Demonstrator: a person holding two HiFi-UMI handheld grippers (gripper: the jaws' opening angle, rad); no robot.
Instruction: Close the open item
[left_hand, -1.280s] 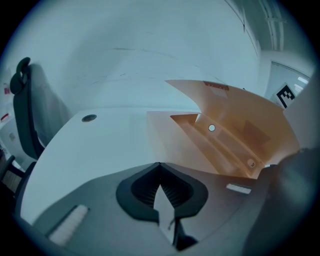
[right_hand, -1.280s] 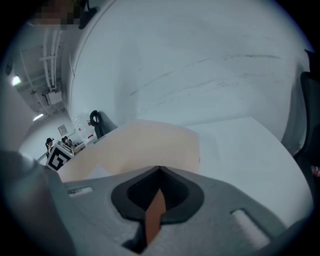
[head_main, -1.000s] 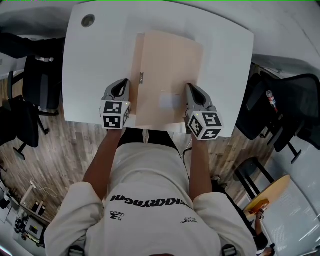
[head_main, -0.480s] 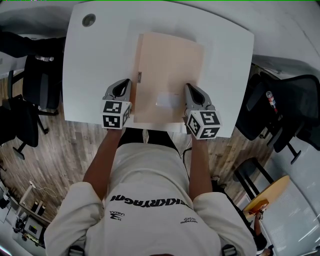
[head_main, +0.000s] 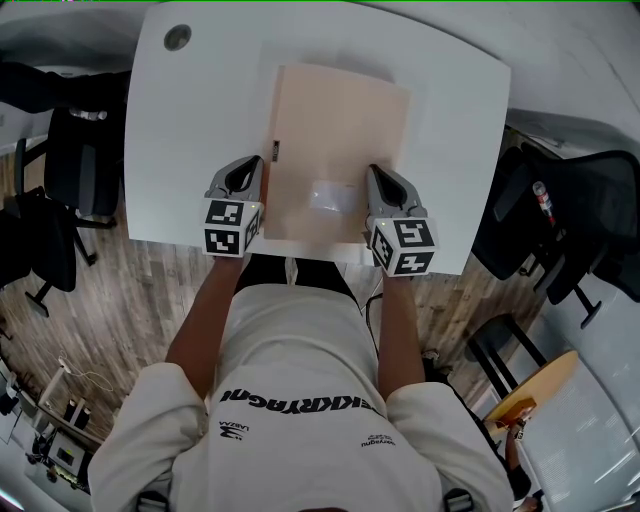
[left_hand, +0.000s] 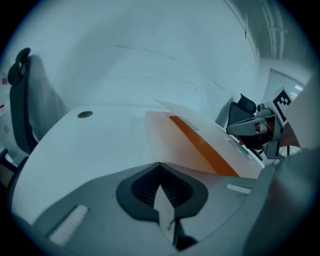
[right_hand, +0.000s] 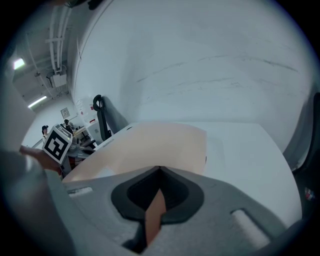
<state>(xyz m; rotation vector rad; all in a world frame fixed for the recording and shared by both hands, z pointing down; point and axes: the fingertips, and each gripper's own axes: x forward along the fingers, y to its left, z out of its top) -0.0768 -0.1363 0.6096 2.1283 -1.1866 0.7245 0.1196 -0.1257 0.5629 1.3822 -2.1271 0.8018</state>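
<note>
White table (head_main: 190, 130), seen steeply from above; person stands at its near edge, a gripper in each hand

Peach-coloured folder (head_main: 340, 130) lies flat on the table, lengthwise away from the person, its near end at the table's near edge. Pale rectangular label (head_main: 330, 194) on the cover close to that end; small dark clip (head_main: 275, 150) on its left edge

Left gripper (head_main: 244, 170) sits at the folder's near-left corner, right gripper (head_main: 378, 178) at its near-right corner, the folder between them

Left gripper view: jaws pressed together on a thin pale sheet edge, the folder's left side by the look of it; beyond, the top cover stands slightly raised, with an orange strip (left_hand: 202, 147) showing in the gap under it

Right gripper view: jaws pressed together, pinching a peach strip of the folder's cover; cover runs on ahead across the table

Round cable grommet (head_main: 177, 38) at the table's far-left corner. Dark office chairs (head_main: 70, 170) to either side; wood floor (head_main: 130, 290) below
</note>
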